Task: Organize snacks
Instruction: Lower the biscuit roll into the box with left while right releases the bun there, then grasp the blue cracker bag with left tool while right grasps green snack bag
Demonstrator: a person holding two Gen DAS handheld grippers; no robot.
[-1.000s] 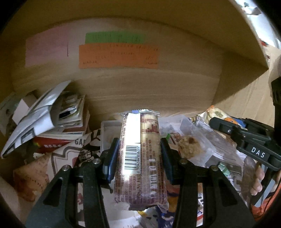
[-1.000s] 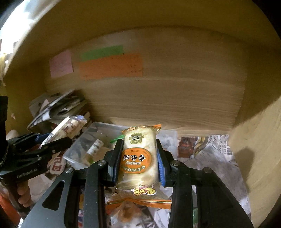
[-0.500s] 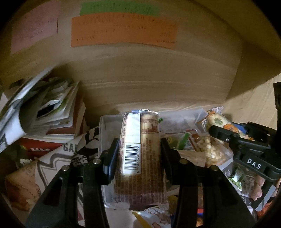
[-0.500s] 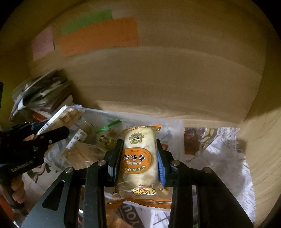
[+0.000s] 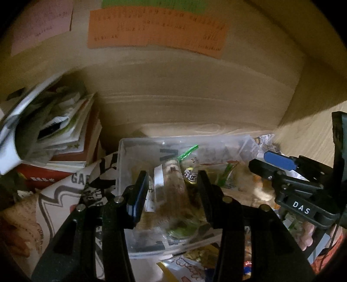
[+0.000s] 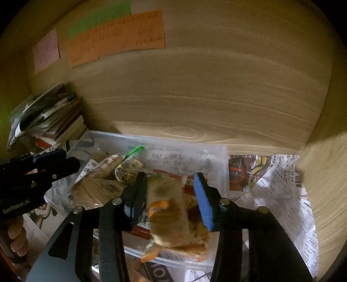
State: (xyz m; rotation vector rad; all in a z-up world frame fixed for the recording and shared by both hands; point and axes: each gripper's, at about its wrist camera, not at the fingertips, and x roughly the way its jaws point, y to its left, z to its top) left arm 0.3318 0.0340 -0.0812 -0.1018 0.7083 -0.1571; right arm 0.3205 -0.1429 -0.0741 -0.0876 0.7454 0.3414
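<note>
Snacks lie heaped in the clear plastic bin (image 5: 138, 151), which sits on newspaper (image 6: 279, 186) against the wooden back wall (image 6: 216, 86). The left gripper (image 5: 172, 188) hovers over the bin's left half with its tongs spread wide and holding nothing; below the gap a brown-and-white wafer bar (image 5: 171, 184) lies in the bin, blurred. The right gripper (image 6: 169, 193) hangs over the bin's right half, its tongs wide too, and a pale rice cracker packet (image 6: 171, 214) with an orange label sits loose between them on the other packets, touching neither pad as far as the blur allows. A green-tipped wrapper (image 6: 134, 150) pokes up near the bin's back wall. Left of the bin a stack of books and papers (image 5: 54, 130) leans. On the wall above the bin hang orange (image 5: 156, 30), pink (image 5: 41, 23) and green notes (image 6: 99, 19).
</note>
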